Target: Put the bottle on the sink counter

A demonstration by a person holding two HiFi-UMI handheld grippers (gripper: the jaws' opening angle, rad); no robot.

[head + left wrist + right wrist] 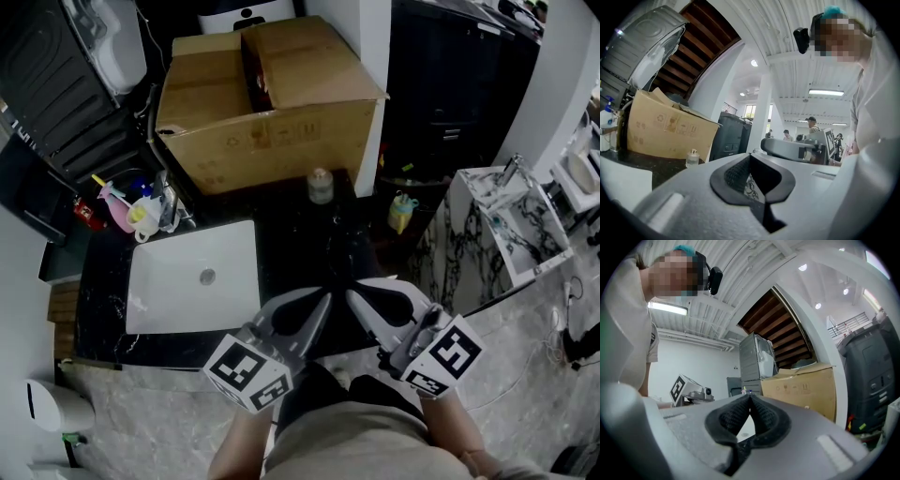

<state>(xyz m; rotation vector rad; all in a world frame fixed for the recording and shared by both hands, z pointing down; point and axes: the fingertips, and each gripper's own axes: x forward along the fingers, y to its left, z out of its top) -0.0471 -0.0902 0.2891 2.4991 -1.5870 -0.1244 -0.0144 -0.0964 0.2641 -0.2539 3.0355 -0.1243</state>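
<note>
The small clear bottle stood upright on the dark surface, just in front of the big cardboard box and to the right of the white sink. Nothing touched the bottle. In the left gripper view the same bottle was seen low on the surface, near the lower corner of the box.

A second bottle, yellow with a light blue top, stood near the right end of the surface; I could not tell if it rested on the surface or beside it. On the left behind the sink there was a group of colourful cleaning bottles.

Both grippers were close to the person's body, at the near edge of the surface and well apart from the clear bottle. The left gripper had its jaws pressed together with nothing between them. The right gripper had its jaws together at the tips as well, and it also held nothing. The two grippers pointed toward each other's tips and were just beside each other.
</note>
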